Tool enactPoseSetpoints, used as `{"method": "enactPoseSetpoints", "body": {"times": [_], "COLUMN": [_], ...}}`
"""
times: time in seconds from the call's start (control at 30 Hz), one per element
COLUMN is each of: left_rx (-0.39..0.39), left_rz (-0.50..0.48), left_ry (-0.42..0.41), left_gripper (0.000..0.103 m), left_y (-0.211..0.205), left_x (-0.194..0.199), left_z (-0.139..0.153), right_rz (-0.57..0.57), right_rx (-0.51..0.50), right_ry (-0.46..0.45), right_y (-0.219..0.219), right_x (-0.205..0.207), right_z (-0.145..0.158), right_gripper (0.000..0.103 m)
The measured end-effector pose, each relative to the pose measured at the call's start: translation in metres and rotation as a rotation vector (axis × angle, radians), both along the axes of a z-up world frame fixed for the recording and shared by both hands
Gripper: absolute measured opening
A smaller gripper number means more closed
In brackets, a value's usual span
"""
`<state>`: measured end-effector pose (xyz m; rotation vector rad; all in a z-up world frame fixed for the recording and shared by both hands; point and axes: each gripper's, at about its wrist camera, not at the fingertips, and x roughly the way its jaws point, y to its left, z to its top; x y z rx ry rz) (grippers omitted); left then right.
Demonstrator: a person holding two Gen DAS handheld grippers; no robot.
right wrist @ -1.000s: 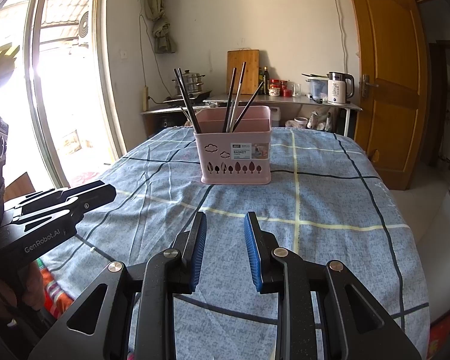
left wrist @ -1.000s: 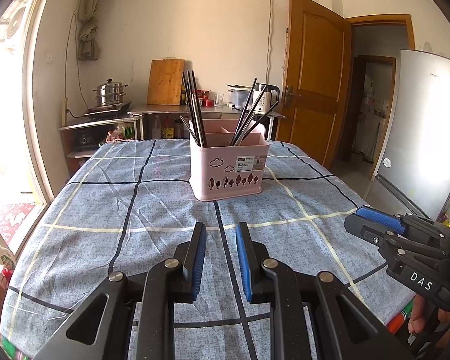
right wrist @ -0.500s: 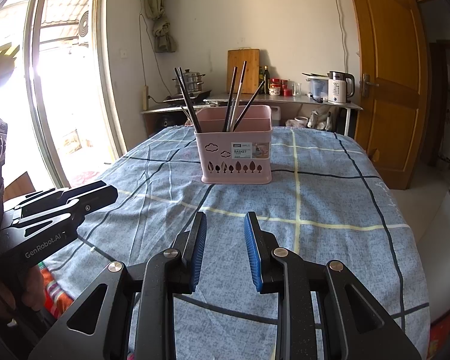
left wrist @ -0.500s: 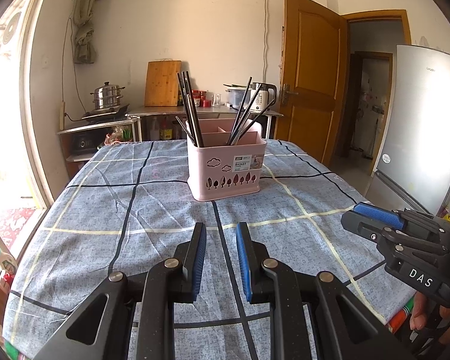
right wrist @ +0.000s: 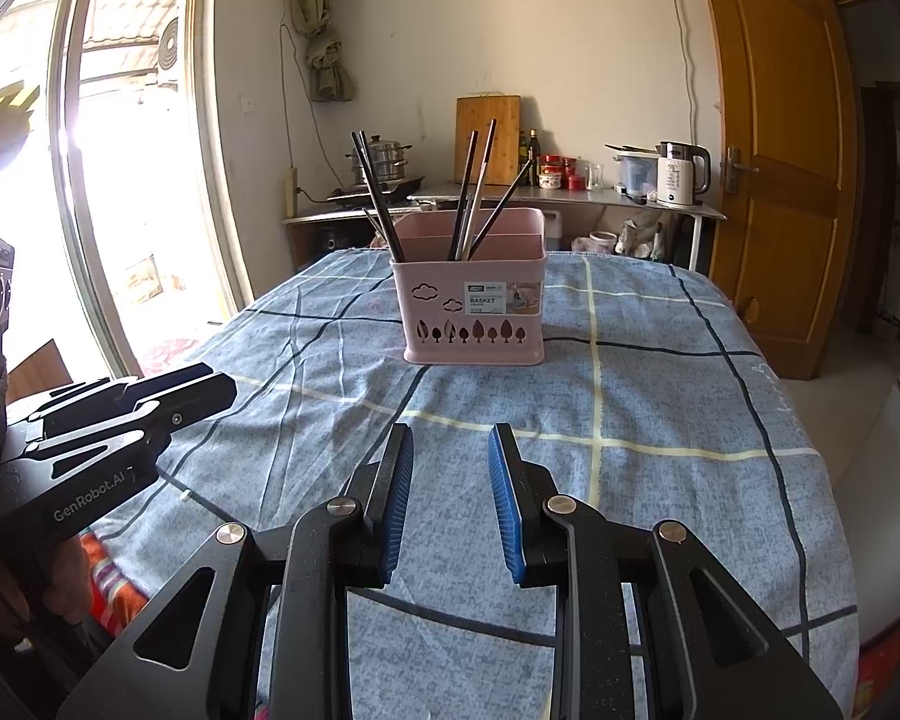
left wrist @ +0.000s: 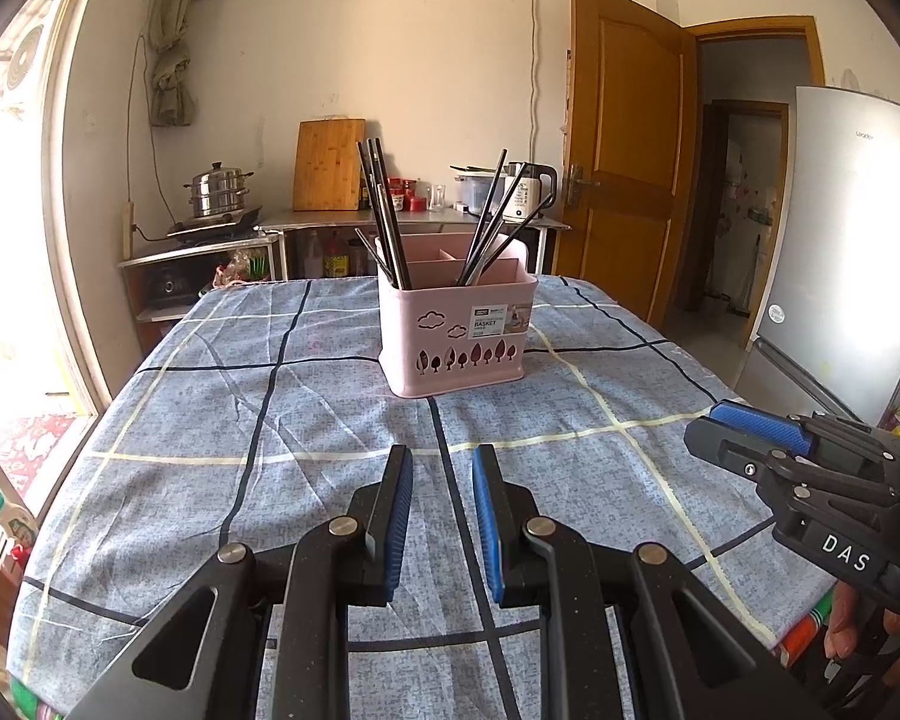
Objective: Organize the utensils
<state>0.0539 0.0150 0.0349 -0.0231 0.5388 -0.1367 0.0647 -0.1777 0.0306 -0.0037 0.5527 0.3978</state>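
A pink utensil basket (left wrist: 459,330) (right wrist: 473,312) stands upright near the middle of the table. Dark chopsticks (left wrist: 384,216) (right wrist: 378,198) lean in its left compartment, and more sticks (left wrist: 492,222) (right wrist: 474,192) lean in the right one. My left gripper (left wrist: 442,468) hovers over the near part of the table, well short of the basket, open with a narrow gap and nothing between its blue pads. My right gripper (right wrist: 450,450) hangs beside it, also short of the basket, open and empty. Each gripper shows at the edge of the other's view: the right gripper (left wrist: 750,438), the left gripper (right wrist: 168,390).
A blue checked cloth covers the table (left wrist: 210,420) (right wrist: 660,390). Behind it a counter (left wrist: 414,219) carries a cutting board, jars and a kettle, with a steel pot on a stove (left wrist: 219,192) to the left. A fridge (left wrist: 840,252) and a wooden door (left wrist: 624,138) stand at right.
In the left wrist view the basket and room have shifted slightly in the picture. The right wrist view is unchanged. Both grippers keep the same gap.
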Motion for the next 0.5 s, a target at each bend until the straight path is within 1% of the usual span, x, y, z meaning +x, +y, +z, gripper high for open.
{"method": "enactPoseSetpoints", "body": {"times": [0.2,0.5], "left_rx": [0.018,0.005], "left_rz": [0.004,-0.004], "left_ry": [-0.007,-0.006], "left_gripper": [0.020,0.020], "left_y": [-0.0032,-0.0030], "left_x": [-0.0024,-0.0030], "left_z": [0.0000,-0.0012], "right_rz": [0.000,0.000], "right_rx": [-0.004,-0.006], "right_ry": [0.003,0.005], "right_y": [0.0005,0.0000], "right_x": [-0.0003,-0.0003], "right_z": [0.0001,0.0008], "right_gripper": [0.027,0.027]}}
